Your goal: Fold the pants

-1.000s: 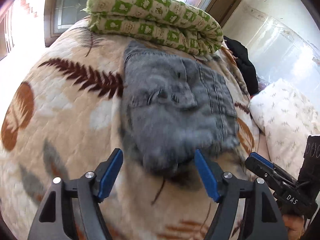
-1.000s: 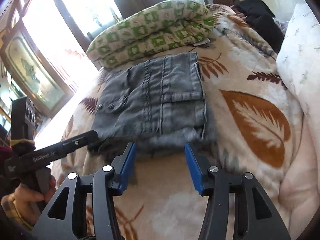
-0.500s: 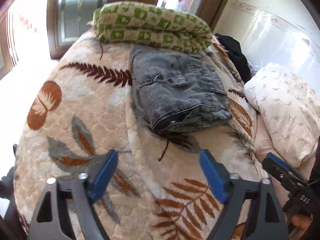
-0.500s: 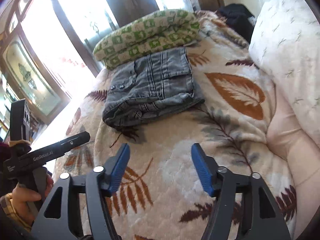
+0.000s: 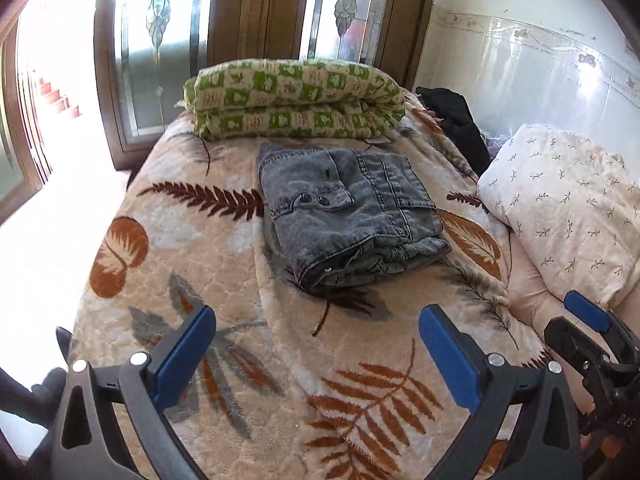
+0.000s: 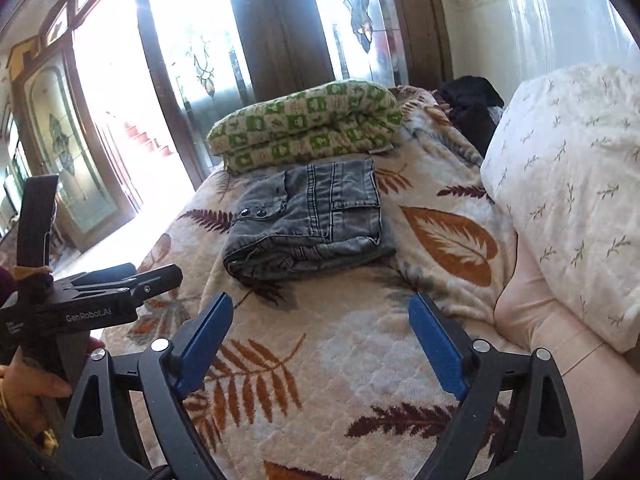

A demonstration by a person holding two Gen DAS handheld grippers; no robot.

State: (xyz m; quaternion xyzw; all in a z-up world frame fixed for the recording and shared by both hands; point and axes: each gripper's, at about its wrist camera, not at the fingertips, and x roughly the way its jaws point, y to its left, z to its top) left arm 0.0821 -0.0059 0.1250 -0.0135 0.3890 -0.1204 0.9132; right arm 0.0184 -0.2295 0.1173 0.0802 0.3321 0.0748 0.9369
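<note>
The folded grey pants (image 6: 308, 220) lay on the leaf-patterned blanket (image 6: 340, 360), just before a green checked quilt (image 6: 304, 124). The right gripper (image 6: 320, 320) hung well short of them, its jaws opening with nothing between; the left gripper (image 6: 160, 276) showed at the left edge, held by a hand (image 6: 28, 380).

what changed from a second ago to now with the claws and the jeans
Both claws backed away from the folded grey denim pants: the left claw and right claw were at its near edge and now stand clear over the leaf-print quilted bedspread, jaws opening, nothing between them. The pants stayed folded below the green checked folded blanket; the white sprig-print pillow kept its place.
</note>
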